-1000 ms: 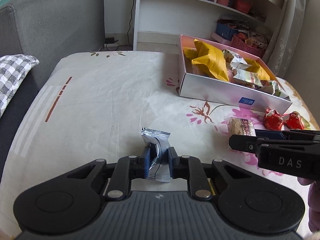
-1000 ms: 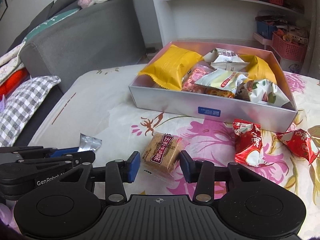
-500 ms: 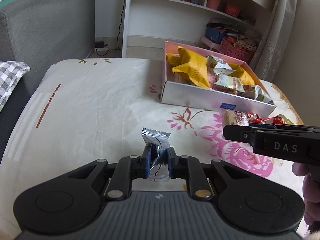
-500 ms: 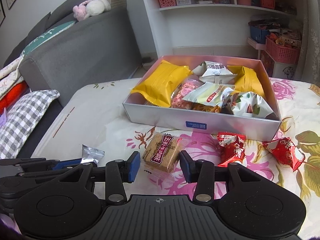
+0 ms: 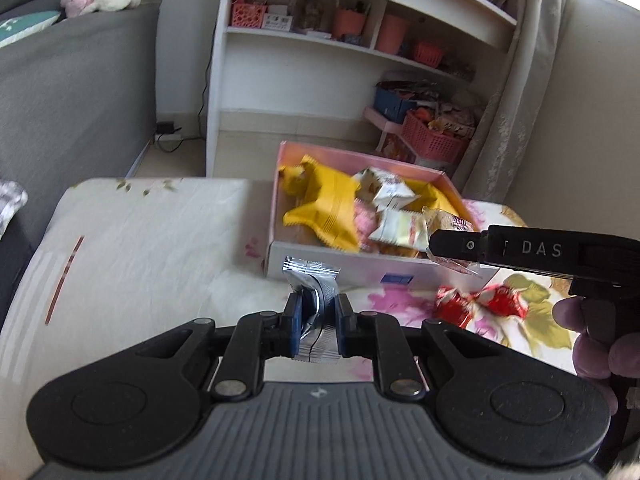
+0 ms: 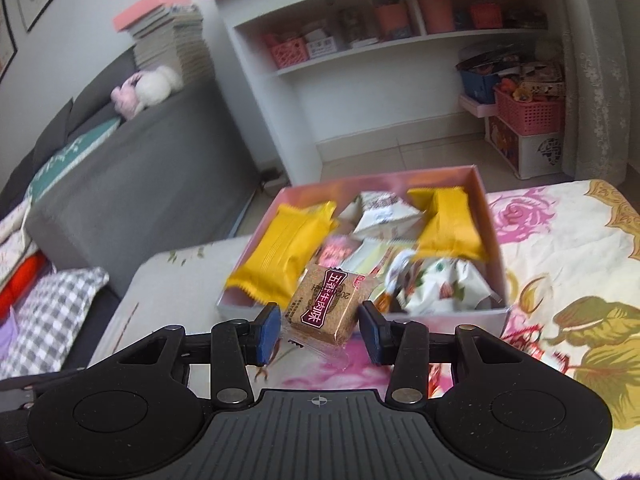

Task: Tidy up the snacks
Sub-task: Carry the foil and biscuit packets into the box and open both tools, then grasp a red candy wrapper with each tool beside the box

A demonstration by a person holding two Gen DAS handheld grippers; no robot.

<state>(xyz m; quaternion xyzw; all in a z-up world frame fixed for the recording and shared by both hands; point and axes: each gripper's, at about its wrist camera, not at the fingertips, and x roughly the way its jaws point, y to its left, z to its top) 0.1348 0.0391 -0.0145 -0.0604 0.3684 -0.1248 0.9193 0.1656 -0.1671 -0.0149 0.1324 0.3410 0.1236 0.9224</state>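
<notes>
The box [image 6: 492, 216] at frame centre already holds several packets. The left gripper [image 5: 318, 318] grasps a silver packet [image 5: 314, 280], the right gripper [image 6: 320, 326] a brown snack [image 6: 326, 304]; two red candies [image 5: 476, 304] wait at lower right.

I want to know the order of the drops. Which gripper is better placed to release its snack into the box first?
The right, probably. The right gripper holds the brown snack at the box front wall, facing the inside. The left gripper, shut on the silver packet, looks short of the box's near corner.
</notes>
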